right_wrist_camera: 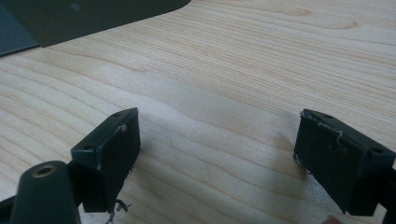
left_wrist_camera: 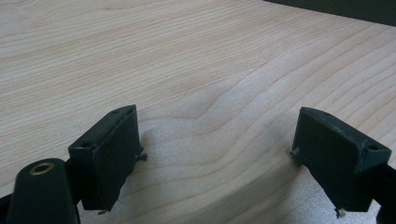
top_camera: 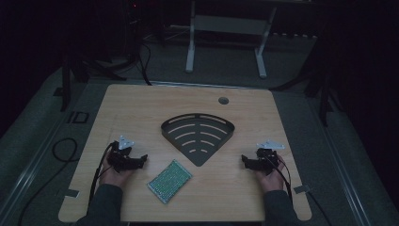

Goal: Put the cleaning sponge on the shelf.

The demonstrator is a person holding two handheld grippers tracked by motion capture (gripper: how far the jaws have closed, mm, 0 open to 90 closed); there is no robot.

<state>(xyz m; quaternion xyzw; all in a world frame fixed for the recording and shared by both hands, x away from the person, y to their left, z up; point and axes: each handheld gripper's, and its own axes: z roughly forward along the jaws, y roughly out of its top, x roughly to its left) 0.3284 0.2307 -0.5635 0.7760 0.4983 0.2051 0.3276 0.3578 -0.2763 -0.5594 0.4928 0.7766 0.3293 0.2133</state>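
A dark fan-shaped slotted rack (top_camera: 197, 136) lies flat at the middle of the wooden table (top_camera: 141, 108). A green perforated circuit board (top_camera: 170, 180) lies in front of it, near the table's front edge. My left gripper (top_camera: 134, 161) rests on the table to the left of the board, held by a hand. Its jaws stand wide apart (left_wrist_camera: 217, 154) over bare wood. My right gripper (top_camera: 249, 162) rests at the right, also hand-held, jaws wide apart (right_wrist_camera: 217, 156) with nothing between them. A dark corner of the rack (right_wrist_camera: 93, 16) shows at the top left of the right gripper view.
A round cable hole (top_camera: 223, 100) sits near the table's far edge. Cables trail from both grippers off the front corners. A white frame stand (top_camera: 226, 28) and dark stands rise on the floor beyond the table. Bare wood lies around the rack.
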